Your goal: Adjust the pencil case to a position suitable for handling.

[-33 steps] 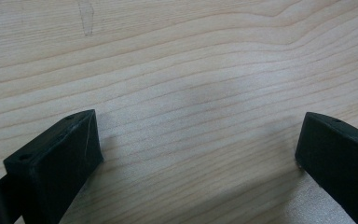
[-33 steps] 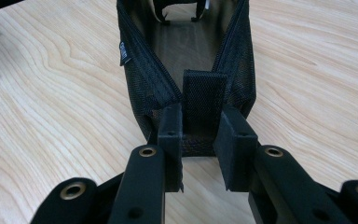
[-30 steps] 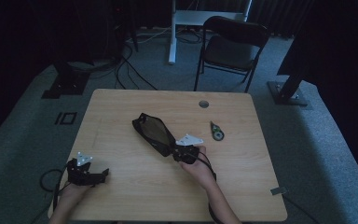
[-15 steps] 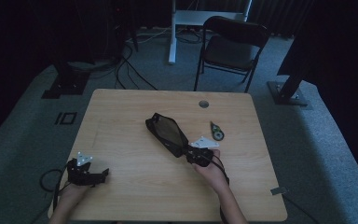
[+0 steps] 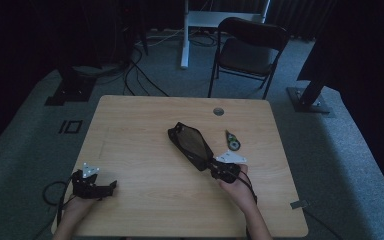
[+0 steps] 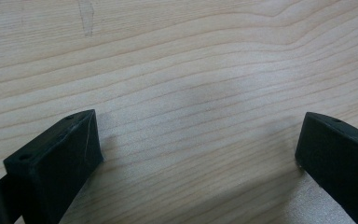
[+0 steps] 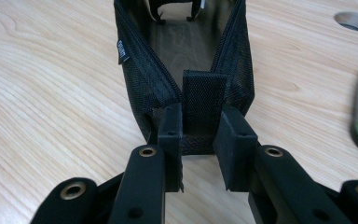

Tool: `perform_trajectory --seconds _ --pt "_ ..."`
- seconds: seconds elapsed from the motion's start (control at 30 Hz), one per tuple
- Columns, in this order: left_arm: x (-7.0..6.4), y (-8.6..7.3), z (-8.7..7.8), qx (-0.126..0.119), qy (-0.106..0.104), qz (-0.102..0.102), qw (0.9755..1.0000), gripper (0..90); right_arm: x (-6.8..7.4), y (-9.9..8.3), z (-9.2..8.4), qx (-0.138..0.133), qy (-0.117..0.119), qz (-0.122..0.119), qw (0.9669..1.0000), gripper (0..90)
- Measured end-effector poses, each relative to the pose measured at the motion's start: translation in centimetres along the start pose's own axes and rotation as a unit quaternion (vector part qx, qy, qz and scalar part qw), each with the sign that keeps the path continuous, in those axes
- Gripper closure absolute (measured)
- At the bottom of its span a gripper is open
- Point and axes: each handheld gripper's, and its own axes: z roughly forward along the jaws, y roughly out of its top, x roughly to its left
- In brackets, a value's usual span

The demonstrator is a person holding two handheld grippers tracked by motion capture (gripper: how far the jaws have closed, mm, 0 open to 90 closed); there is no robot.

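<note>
A wooden table (image 5: 145, 130) stands in a dim room. Near its middle lies a black mesh pouch (image 5: 190, 145), unzipped and seemingly empty, its long axis running from the right gripper (image 7: 196, 140) toward the far-left corner. That gripper's jaws clamp the pouch's near-end tab. The left gripper (image 6: 198, 149), well apart near the front-left corner, has its jaws spread wide.

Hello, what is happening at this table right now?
A person holds a gripper in each hand at a light wooden table. The right gripper is shut on the fabric tab at the end of a black mesh zip pouch, whose top stands open. The left gripper rests open near the table's left front, holding nothing. A small green and black object lies beside the pouch.
</note>
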Motion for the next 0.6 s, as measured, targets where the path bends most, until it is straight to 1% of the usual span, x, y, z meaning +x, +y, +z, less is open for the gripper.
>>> perform_trajectory --seconds 0.03,0.07,0.23,0.33,0.47,0.6 --pt "0.0 0.0 0.0 0.000 0.000 0.000 1.0000 0.2 -0.2 -0.2 -0.2 0.001 -0.003 0.002 1.0000 73.1" --pt "0.0 0.0 0.0 0.000 0.000 0.000 1.0000 0.1 -0.6 -0.5 -0.6 0.000 -0.006 0.010 0.9999 73.1" --pt "0.0 0.0 0.0 0.000 0.000 0.000 1.0000 0.2 -1.0 -1.0 -1.4 0.001 -0.014 0.010 0.9998 73.1" --pt "0.0 0.1 0.1 -0.001 0.000 -0.001 1.0000 0.2 -1.4 -1.8 -2.3 0.000 -0.019 0.012 0.9998 73.1" --pt "0.0 0.1 0.1 -0.001 0.000 -0.001 1.0000 0.1 -1.8 -2.5 -3.4 -0.002 -0.024 0.021 0.9995 73.1" --pt "0.0 0.1 0.1 -0.001 0.000 -0.001 1.0000 0.2 -2.0 -3.3 -4.4 -0.004 -0.030 0.024 0.9992 73.1"
